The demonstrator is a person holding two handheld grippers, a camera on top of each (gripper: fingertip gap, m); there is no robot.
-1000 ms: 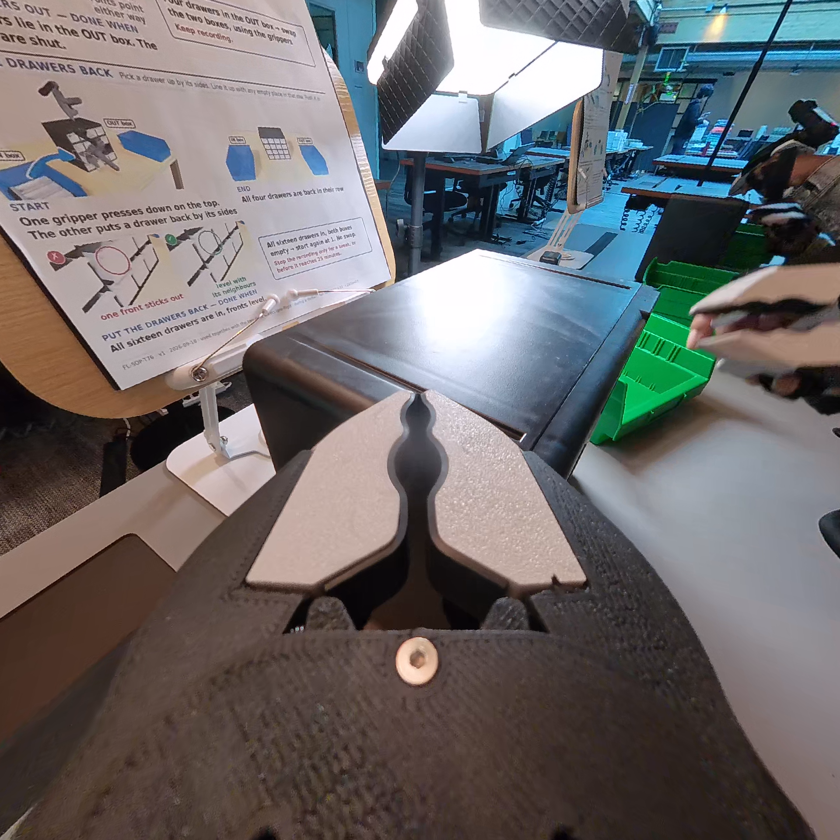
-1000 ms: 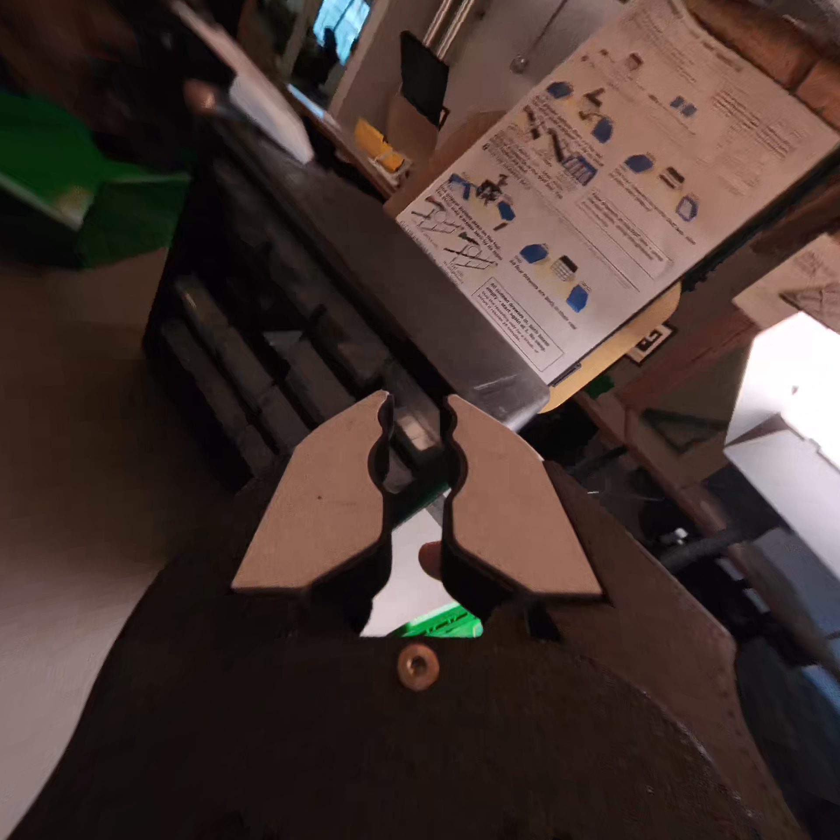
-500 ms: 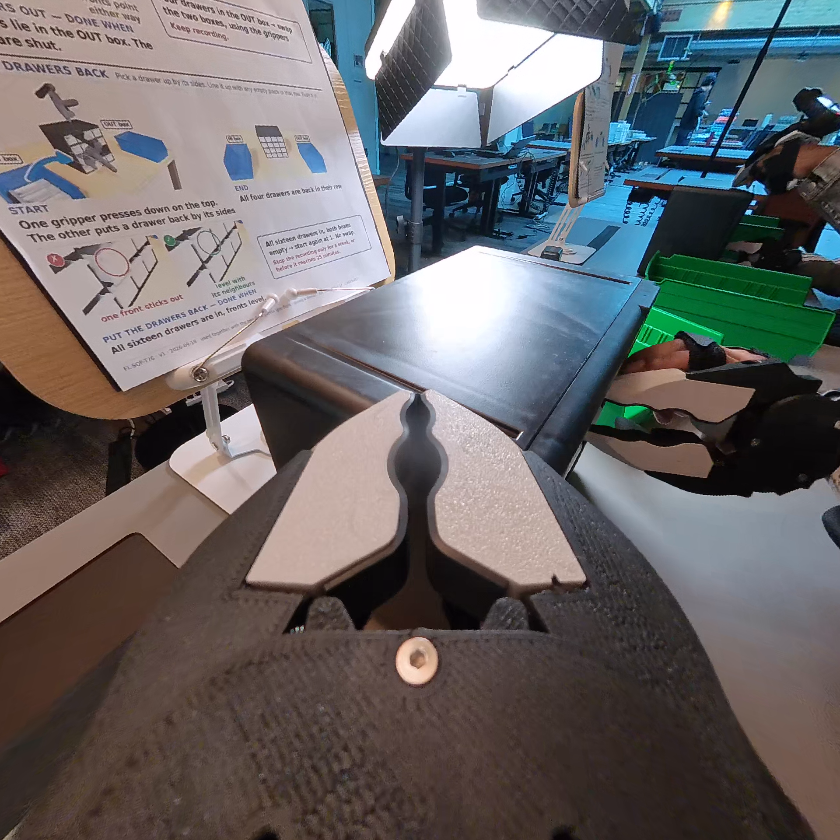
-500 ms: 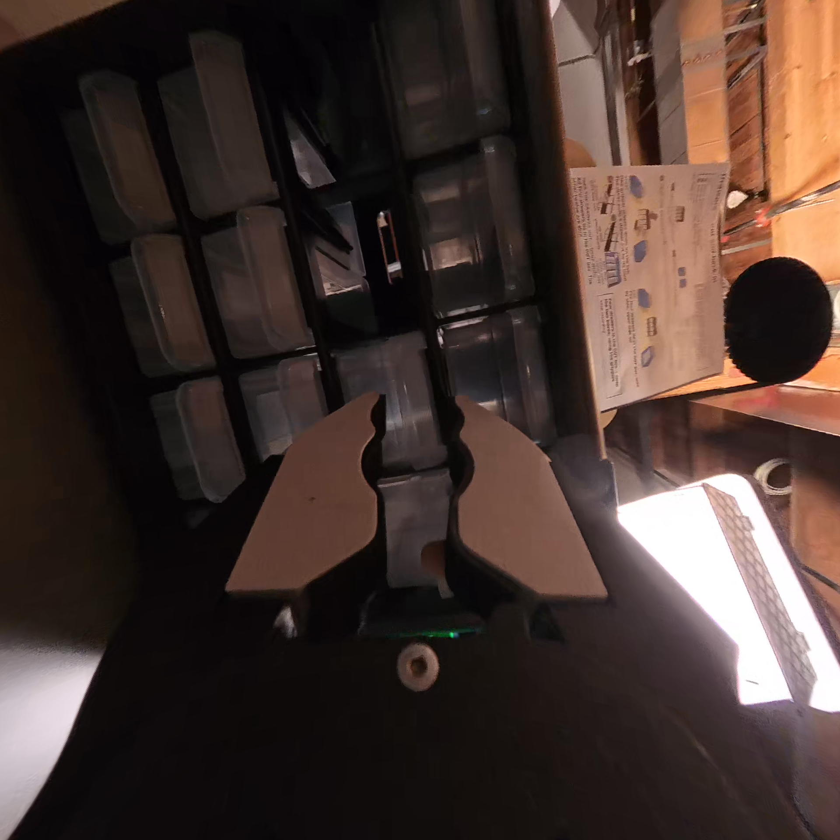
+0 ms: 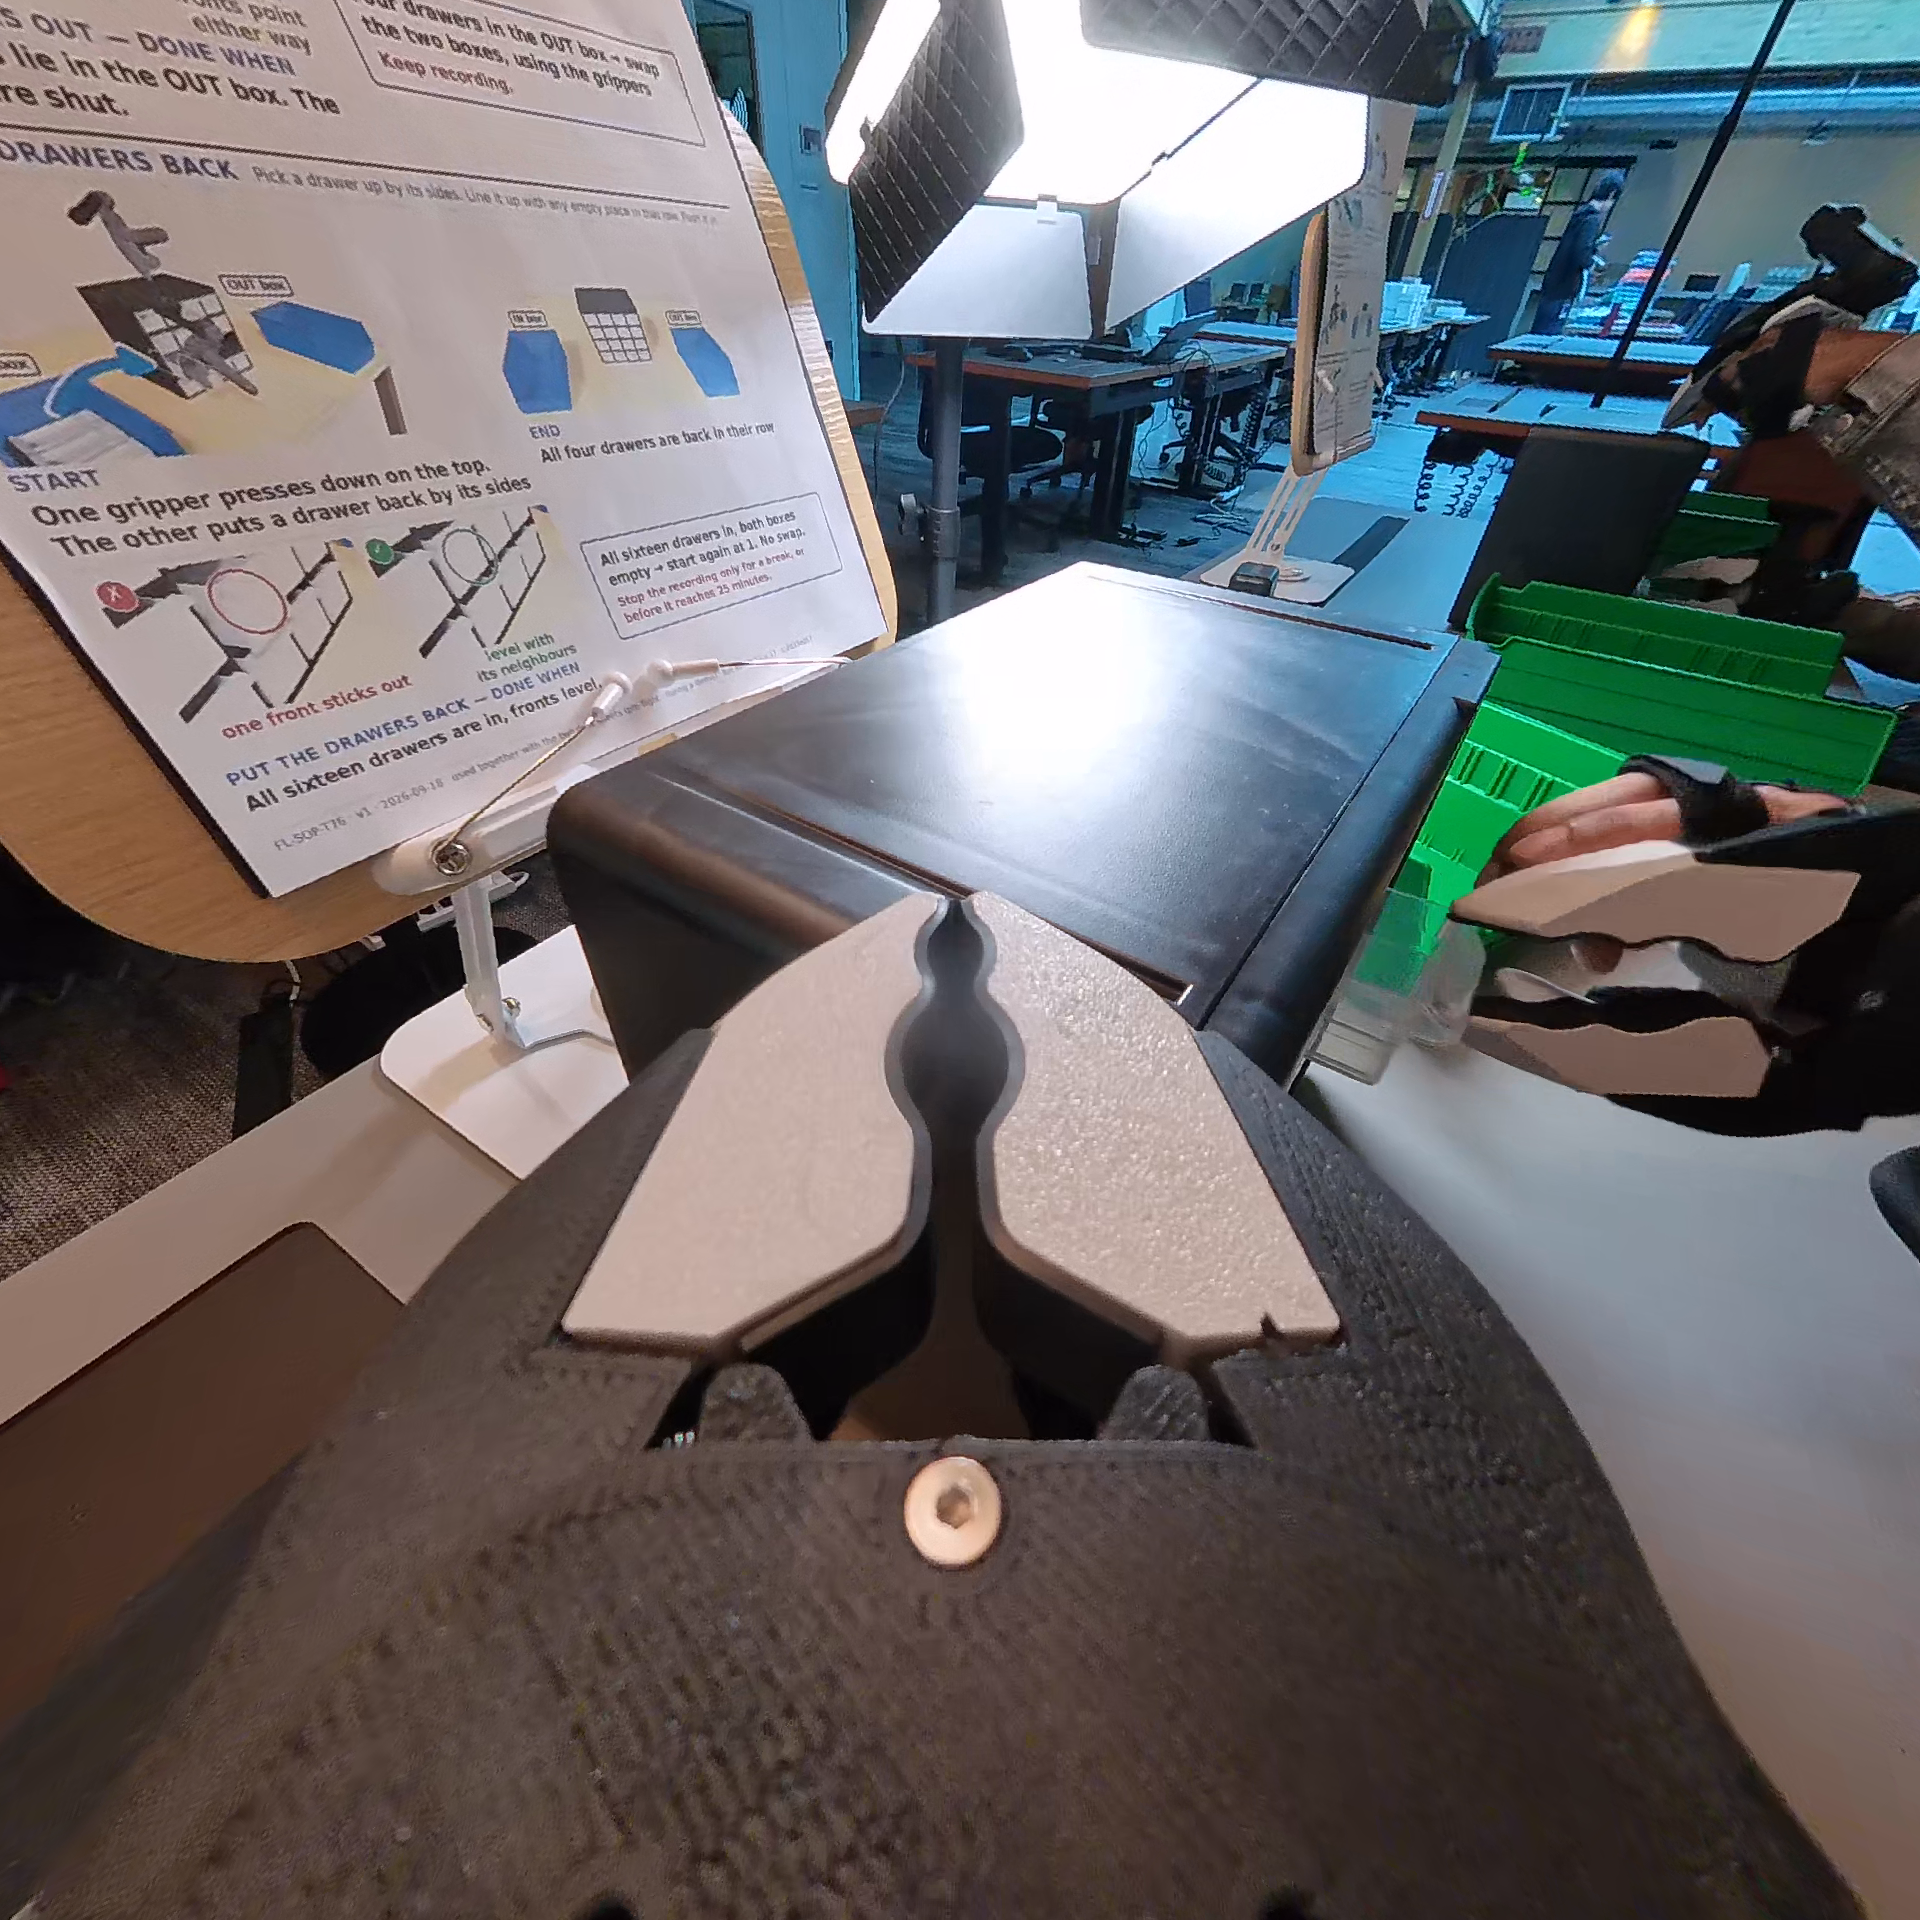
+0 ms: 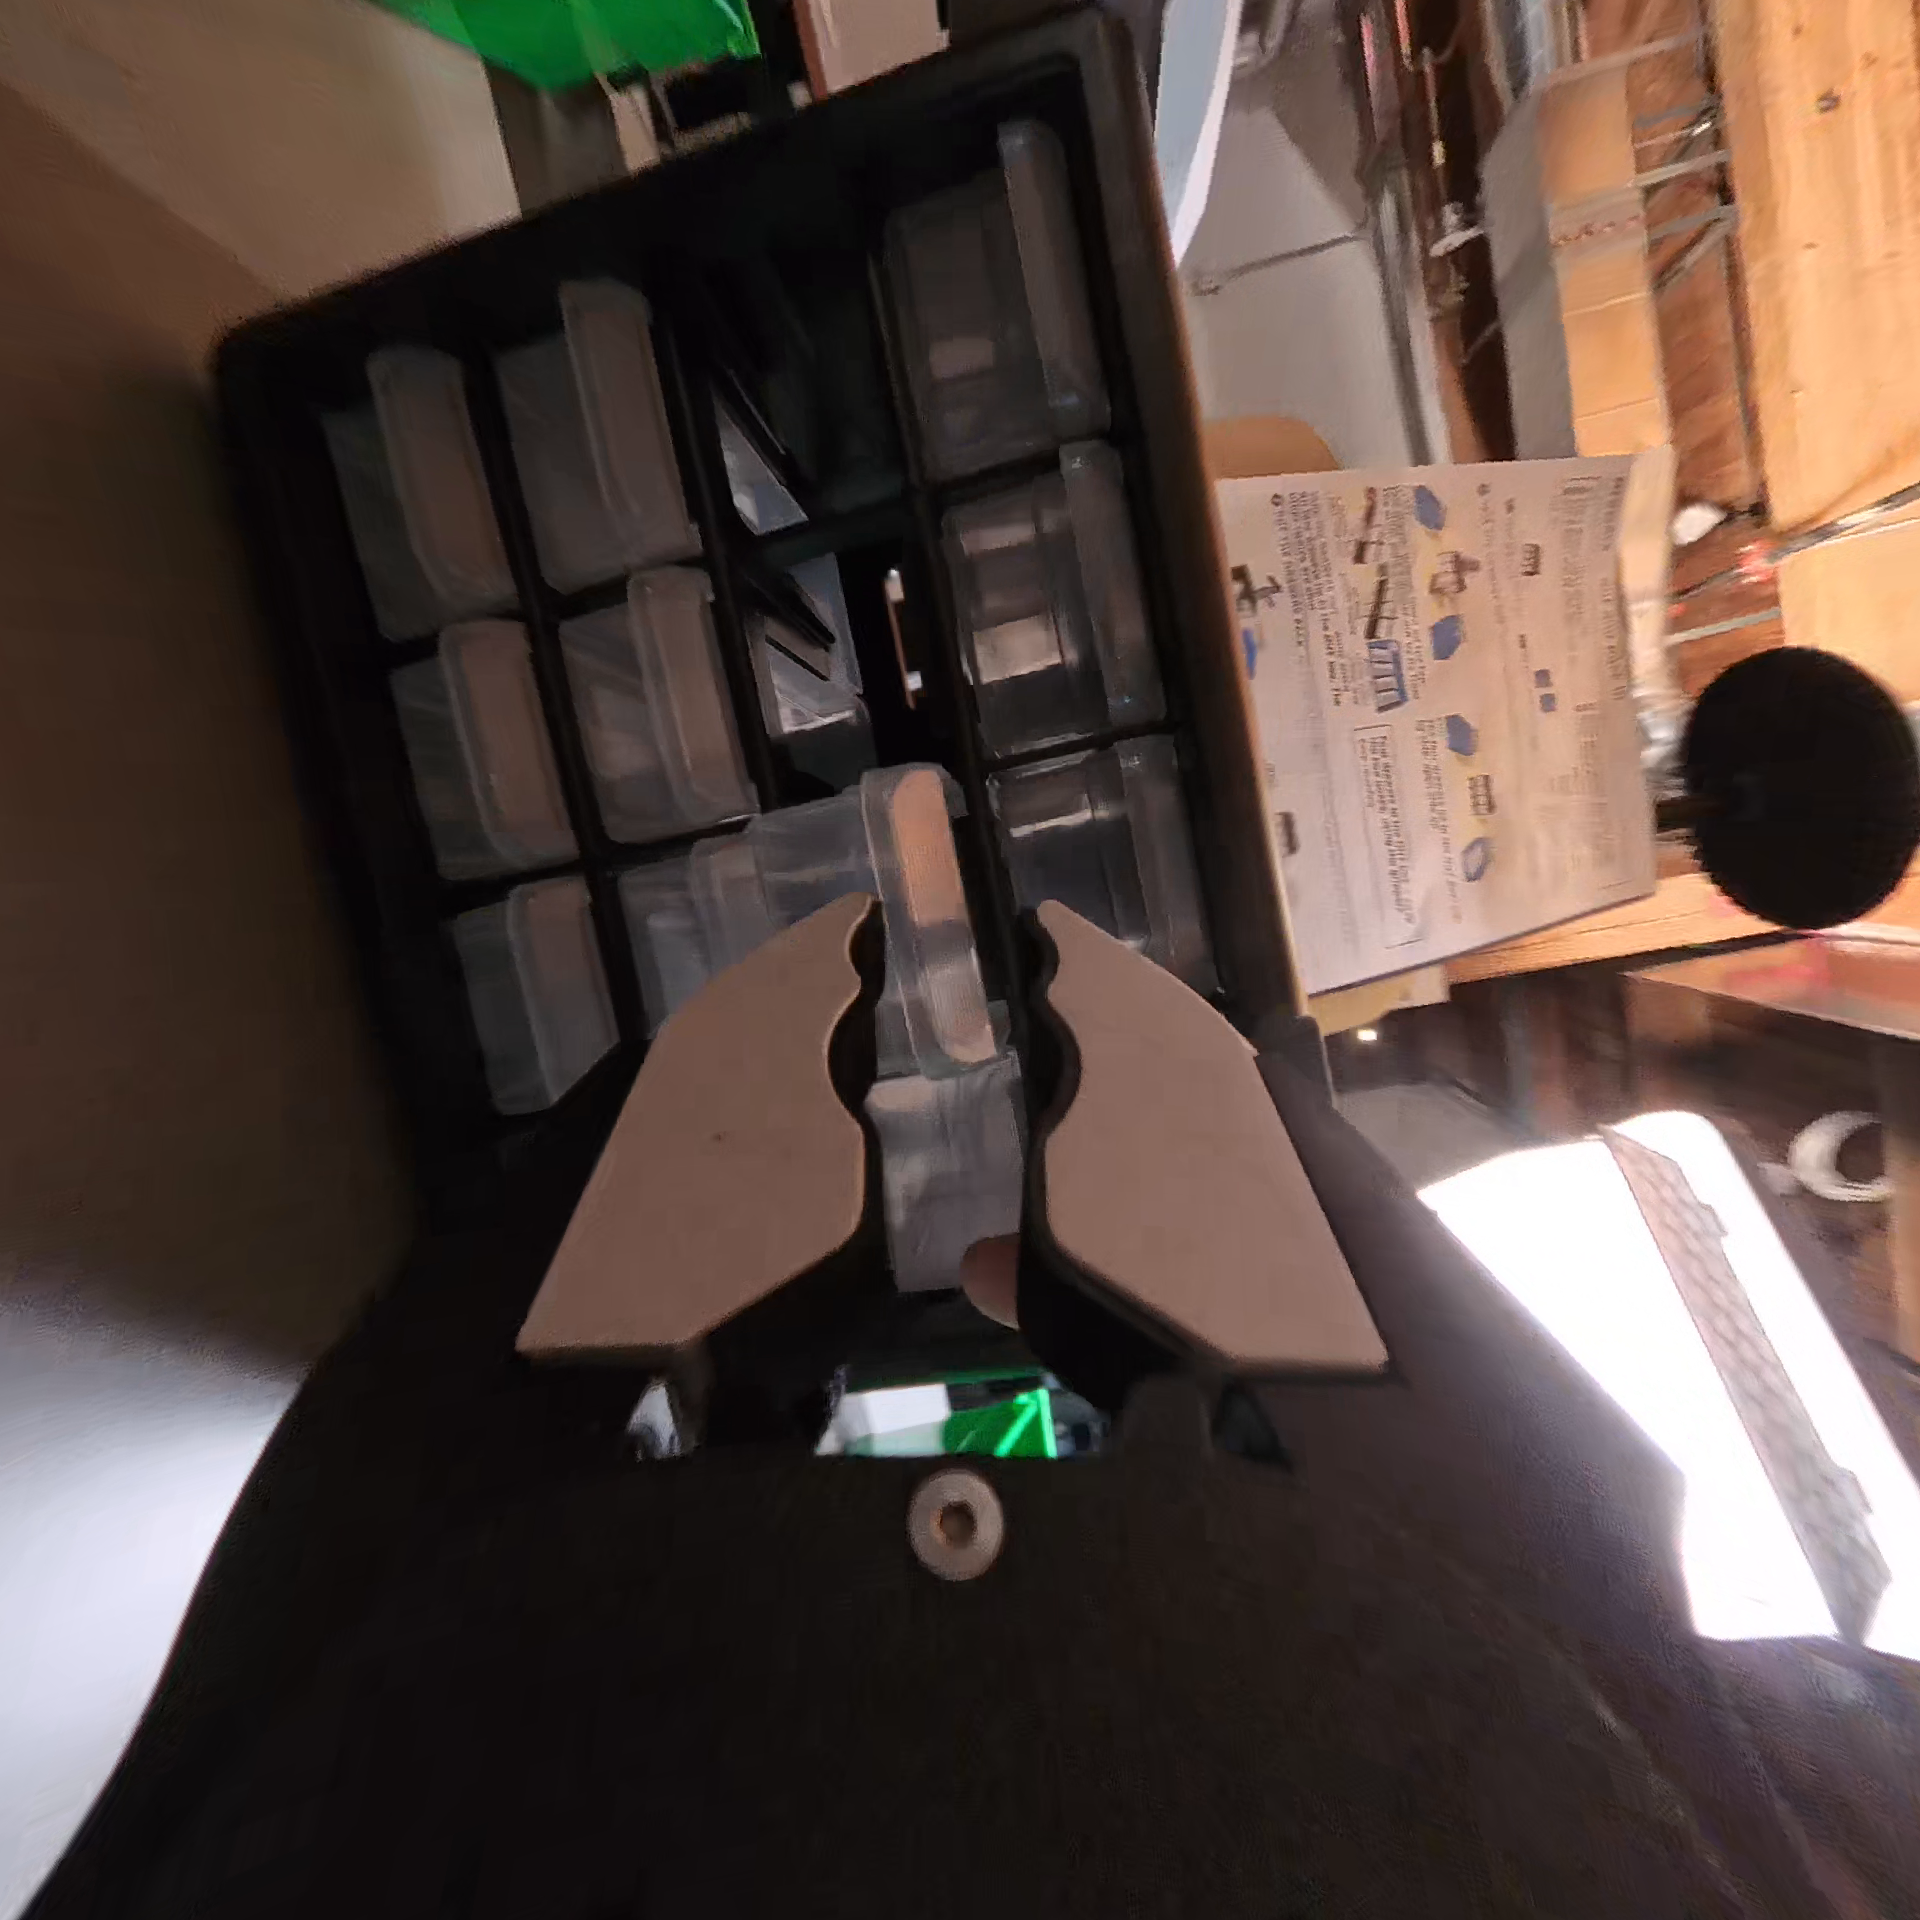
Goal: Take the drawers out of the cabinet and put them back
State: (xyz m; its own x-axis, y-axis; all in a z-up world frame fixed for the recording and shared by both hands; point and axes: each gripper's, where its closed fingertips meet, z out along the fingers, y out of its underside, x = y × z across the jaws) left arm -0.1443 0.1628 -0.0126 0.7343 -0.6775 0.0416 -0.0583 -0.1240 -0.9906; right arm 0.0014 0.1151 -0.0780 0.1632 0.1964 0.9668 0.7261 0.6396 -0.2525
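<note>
So my right gripper (image 6: 951, 940) fingers are pinching a clear drawer (image 6: 925, 935) at the black cabinet (image 6: 1195, 582); left gripper (image 5: 951, 920) fingers pressed together.

The cabinet (image 5: 1091, 748) looked like smooth black plastic, its top glossy enough to throw back the lamp's glare, and the drawer (image 6: 925, 935) between the right gripper's fingers was clear, shiny plastic like the other drawers (image 6: 623, 707) in the frame. The left gripper (image 5: 951, 925) had a rough, ridged black body with matt, finely pebbled grey finger plates and a bright metal screw (image 5: 952, 1509). The instruction sheet (image 5: 395, 416) was matt paper on a wooden board (image 5: 62, 790), the bins (image 5: 1662, 717) glossy green plastic, and the tabletop (image 5: 1610, 1351) smooth and pale.
</note>
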